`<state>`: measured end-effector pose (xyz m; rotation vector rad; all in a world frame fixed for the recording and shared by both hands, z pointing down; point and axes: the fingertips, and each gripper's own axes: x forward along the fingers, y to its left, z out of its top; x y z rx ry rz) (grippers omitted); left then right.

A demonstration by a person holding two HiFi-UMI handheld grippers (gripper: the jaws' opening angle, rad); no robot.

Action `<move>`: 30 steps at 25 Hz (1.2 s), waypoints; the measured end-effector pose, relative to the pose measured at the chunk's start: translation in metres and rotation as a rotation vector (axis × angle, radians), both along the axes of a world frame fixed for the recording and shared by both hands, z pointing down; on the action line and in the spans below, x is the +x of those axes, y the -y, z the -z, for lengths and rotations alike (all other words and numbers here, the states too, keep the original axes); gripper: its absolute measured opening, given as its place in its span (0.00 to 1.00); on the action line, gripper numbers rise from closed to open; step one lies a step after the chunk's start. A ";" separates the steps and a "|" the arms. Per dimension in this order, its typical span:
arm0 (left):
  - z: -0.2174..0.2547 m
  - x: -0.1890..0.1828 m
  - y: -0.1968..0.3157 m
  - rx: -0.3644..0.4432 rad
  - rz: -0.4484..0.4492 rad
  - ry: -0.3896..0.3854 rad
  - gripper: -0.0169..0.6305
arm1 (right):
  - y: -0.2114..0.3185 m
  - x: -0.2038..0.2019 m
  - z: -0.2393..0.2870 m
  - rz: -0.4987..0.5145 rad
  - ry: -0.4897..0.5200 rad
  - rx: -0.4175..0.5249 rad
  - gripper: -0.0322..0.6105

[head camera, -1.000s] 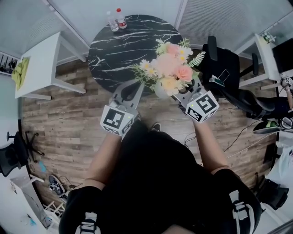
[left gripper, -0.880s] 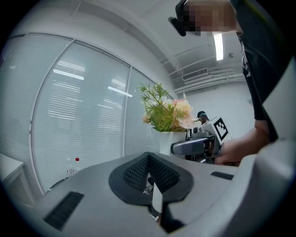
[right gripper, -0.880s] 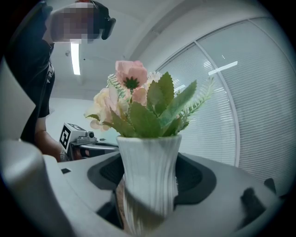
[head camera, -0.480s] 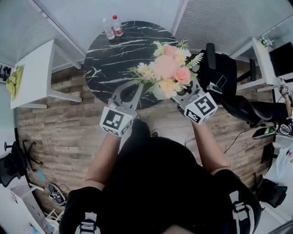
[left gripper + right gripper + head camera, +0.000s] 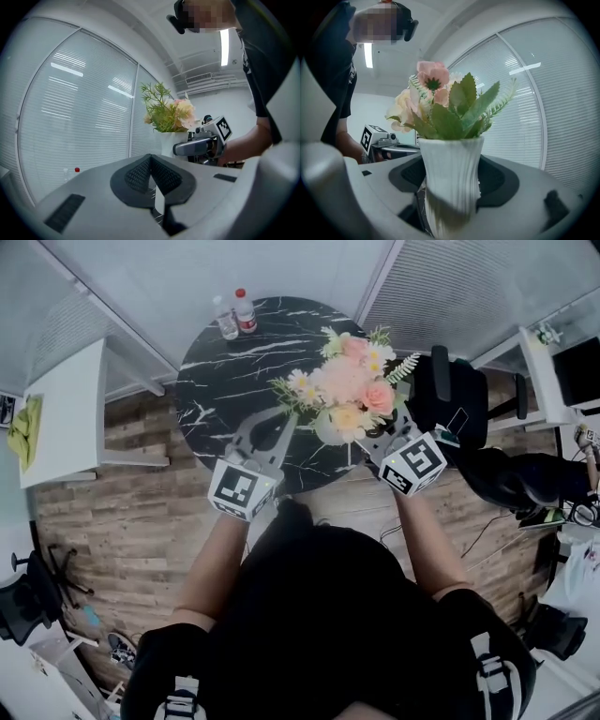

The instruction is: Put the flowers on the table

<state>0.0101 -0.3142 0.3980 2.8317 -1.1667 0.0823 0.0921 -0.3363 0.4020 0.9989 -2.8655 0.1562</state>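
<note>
Right hand-held gripper (image 5: pixel 364 437) grips the flower vase (image 5: pixel 451 178) upright over the table (image 5: pixel 234 352); left hand-held gripper (image 5: pixel 274 418) alongside, closed.

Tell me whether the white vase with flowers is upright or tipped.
Upright. In the right gripper view the vase stands straight between the right tongs, flowers pointing up.

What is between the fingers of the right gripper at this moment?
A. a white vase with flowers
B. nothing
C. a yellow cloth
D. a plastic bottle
A: in the right gripper view, the fingers of the right gripper press on both sides of the white ribbed vase that carries the flowers.
</note>
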 end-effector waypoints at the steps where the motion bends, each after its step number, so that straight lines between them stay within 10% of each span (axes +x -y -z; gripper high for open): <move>1: -0.001 -0.005 0.007 -0.001 -0.003 -0.001 0.04 | 0.007 -0.005 -0.001 -0.004 -0.003 0.000 0.58; 30: -0.072 -0.024 0.146 -0.069 0.078 -0.006 0.04 | 0.161 -0.010 -0.069 -0.018 -0.011 0.009 0.58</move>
